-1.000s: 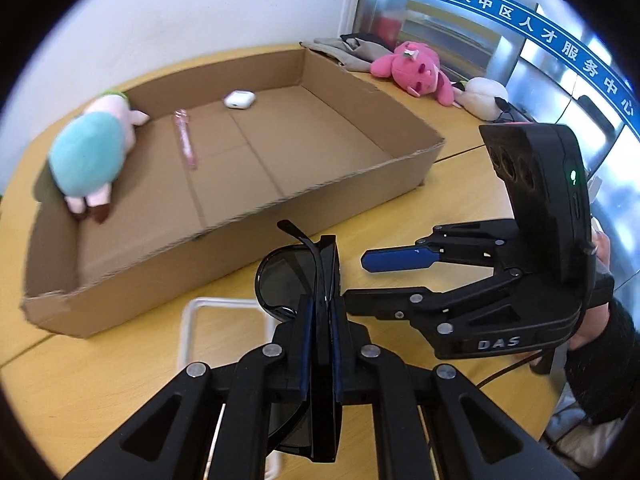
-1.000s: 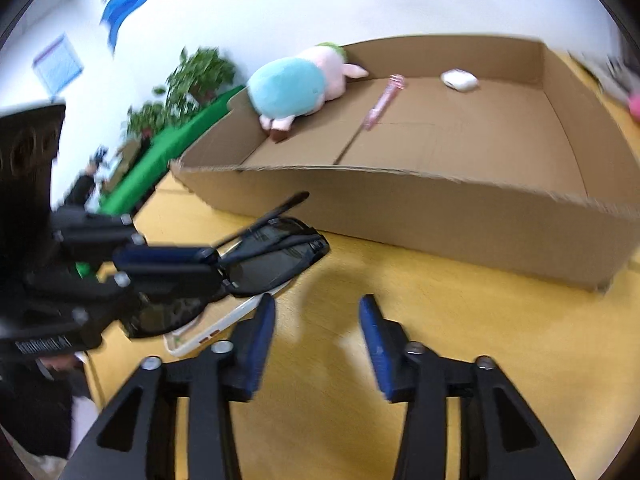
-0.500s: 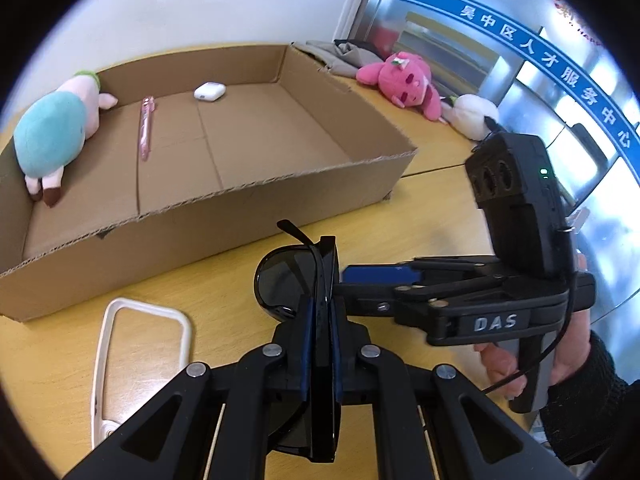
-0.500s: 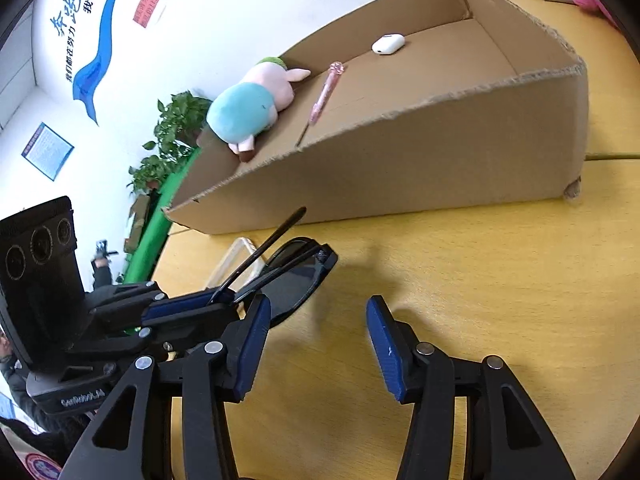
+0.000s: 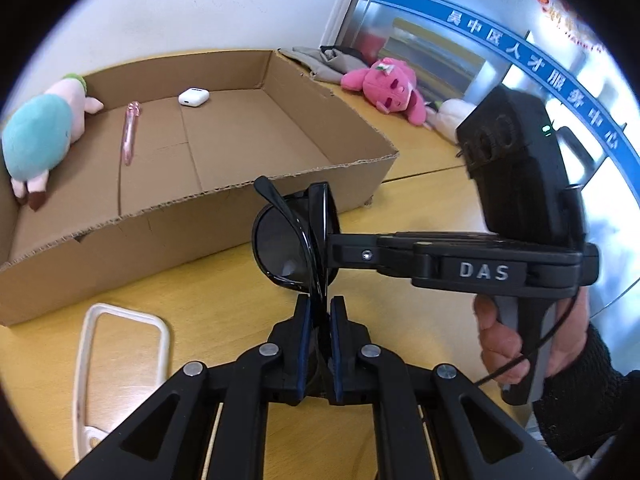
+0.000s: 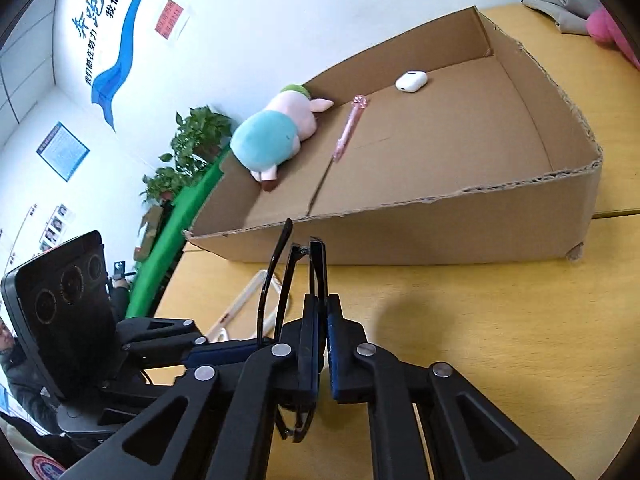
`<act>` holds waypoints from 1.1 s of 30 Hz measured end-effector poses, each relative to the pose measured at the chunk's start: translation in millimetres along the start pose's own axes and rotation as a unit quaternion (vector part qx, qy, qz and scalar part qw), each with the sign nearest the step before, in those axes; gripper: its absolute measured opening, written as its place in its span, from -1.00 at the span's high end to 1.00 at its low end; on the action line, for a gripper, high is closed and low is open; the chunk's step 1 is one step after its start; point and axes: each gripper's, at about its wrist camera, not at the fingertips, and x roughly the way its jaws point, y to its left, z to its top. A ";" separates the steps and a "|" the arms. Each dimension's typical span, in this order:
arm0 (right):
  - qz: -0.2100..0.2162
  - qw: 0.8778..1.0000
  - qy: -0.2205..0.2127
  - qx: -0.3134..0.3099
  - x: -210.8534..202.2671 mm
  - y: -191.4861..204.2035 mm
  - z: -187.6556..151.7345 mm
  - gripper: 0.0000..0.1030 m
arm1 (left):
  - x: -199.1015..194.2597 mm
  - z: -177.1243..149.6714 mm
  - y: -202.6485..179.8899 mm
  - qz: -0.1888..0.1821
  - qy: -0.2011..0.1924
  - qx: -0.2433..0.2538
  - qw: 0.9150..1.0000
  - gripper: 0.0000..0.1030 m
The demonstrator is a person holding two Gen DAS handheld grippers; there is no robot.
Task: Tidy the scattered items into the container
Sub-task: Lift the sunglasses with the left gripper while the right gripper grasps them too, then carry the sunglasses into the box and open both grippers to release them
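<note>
Presently, a pair of black sunglasses [image 5: 294, 240] is pinched from two sides above the yellow wooden table [image 5: 224, 300]. The left gripper [image 5: 318, 344] is pressed together on the lower edge of the folded frame, and the right gripper [image 6: 322, 344] is likewise clamped on the frame, seen edge-on in the right wrist view with one temple arm sticking out to the left. In the left wrist view the right tool is seen reaching in from the right, held by a hand [image 5: 532, 344] in a dark sleeve.

Just behind the sunglasses, a shallow cardboard box [image 5: 200, 216] is seen lying on the table. Inside it, a teal-and-pink plush toy [image 5: 40, 136] is seen against the far-left wall, a pink pen [image 5: 130, 134] beside it, and a white earbud case [image 5: 194, 97] near the back wall. A white rectangular frame [image 5: 84, 360] is seen flat on the table in front of the box, left of the left gripper. A pink plush [image 5: 390, 88] and grey cloth [image 5: 320, 62] are seen beyond the box's far right corner.
</note>
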 end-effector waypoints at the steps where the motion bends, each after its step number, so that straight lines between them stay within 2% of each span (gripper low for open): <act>1: -0.002 1.000 0.001 0.003 -0.4 -2.6 -0.2 0.90 | 0.8 -1.7 2.5 -0.009 0.000 -0.005 1.000 0.76; 3: 0.000 1.000 0.002 0.006 -0.8 -6.1 -0.2 0.90 | 4.8 -5.3 8.2 -0.018 0.005 -0.016 1.000 0.67; 9: 0.019 1.000 0.009 -0.013 -2.2 -8.9 -1.0 0.90 | 13.8 -15.7 23.7 -0.052 0.018 -0.041 0.998 0.09; 10: 0.024 1.000 0.011 -0.016 -1.9 -9.6 -1.1 0.90 | 14.9 -17.1 26.2 -0.063 0.020 -0.044 0.997 -0.06; 13: 0.044 0.999 0.014 -0.021 -2.3 -13.6 -1.2 0.90 | 21.4 -21.1 28.7 -0.103 0.036 -0.045 0.993 -0.10; 16: 0.064 0.998 0.017 -0.022 -3.1 -16.4 -1.8 0.90 | 27.0 -25.3 19.3 -0.121 0.053 -0.023 0.991 -0.02; 18: 0.069 0.997 0.019 -0.024 -3.6 -17.5 -2.4 0.90 | 29.3 -27.6 14.5 -0.149 0.057 -0.018 0.987 0.29; 19: 0.068 0.997 0.020 -0.024 -3.8 -17.9 -2.9 0.90 | 29.8 -28.0 13.6 -0.164 0.059 -0.020 0.985 0.63; 20: 0.070 0.997 0.021 -0.022 -3.8 -18.9 -3.1 0.90 | 30.1 -27.9 12.6 -0.172 0.060 -0.021 0.983 0.77; 33: 0.083 0.996 0.014 -0.021 -7.8 -16.5 3.9 0.90 | 19.9 -18.3 -1.8 -0.143 0.044 -0.011 0.989 0.77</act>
